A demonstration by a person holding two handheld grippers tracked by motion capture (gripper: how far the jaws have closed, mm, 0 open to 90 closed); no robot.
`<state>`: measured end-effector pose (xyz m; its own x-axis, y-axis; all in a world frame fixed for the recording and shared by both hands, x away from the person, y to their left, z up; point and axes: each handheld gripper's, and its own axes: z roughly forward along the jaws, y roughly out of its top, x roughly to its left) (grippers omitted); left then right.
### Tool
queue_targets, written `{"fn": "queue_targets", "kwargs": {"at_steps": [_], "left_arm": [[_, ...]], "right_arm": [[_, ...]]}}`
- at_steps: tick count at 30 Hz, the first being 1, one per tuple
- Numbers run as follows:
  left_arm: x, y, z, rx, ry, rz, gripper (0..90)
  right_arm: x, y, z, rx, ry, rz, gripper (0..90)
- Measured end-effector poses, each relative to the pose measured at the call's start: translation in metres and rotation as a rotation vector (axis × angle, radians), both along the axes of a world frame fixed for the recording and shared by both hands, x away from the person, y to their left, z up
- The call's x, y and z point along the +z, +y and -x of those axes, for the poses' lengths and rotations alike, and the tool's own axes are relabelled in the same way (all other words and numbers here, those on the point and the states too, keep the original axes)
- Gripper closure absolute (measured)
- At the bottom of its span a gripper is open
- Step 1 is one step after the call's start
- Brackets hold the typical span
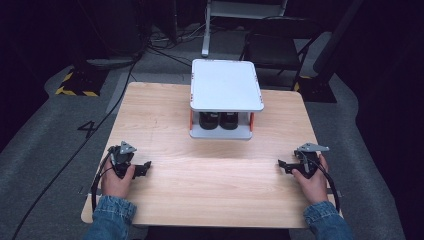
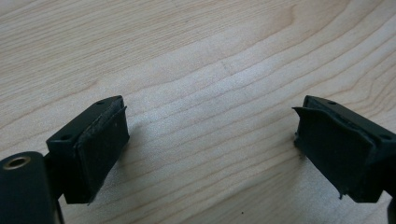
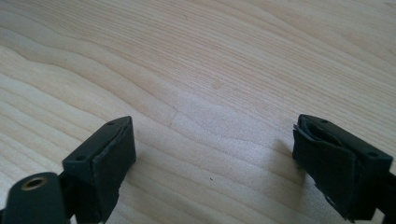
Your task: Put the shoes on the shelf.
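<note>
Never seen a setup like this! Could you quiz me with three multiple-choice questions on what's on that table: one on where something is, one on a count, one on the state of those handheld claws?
1. Where does the white two-level stand sit on the table?
A. at the far middle
B. at the near left corner
C. under the right hand

2. How many dark containers stand on its lower shelf?
A. none
B. two
C. five

3. How are the left claw and the right claw?
A. both open, holding nothing
B. both shut on a cup
C. one open, one shut

Answers: 1 A, the high view shows it centred by the far edge. 2 B, two sit side by side between the orange posts. 3 A, each gripper view shows bare wood between wide-apart jaws.
</note>
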<state>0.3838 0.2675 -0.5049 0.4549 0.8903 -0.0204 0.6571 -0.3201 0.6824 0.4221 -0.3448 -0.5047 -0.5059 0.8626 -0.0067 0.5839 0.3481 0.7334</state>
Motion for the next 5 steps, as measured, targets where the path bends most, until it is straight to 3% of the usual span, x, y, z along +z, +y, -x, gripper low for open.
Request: {"fn": "queue_targets", "kwargs": {"at_steps": [5], "left_arm": [[-0.0001,0.0002,-0.0004,-0.005,0.002,0.003,9.1]], "right_arm": [[0.0,0.0002,-0.0008,0.002,-0.001,0.002,13.1]]}}
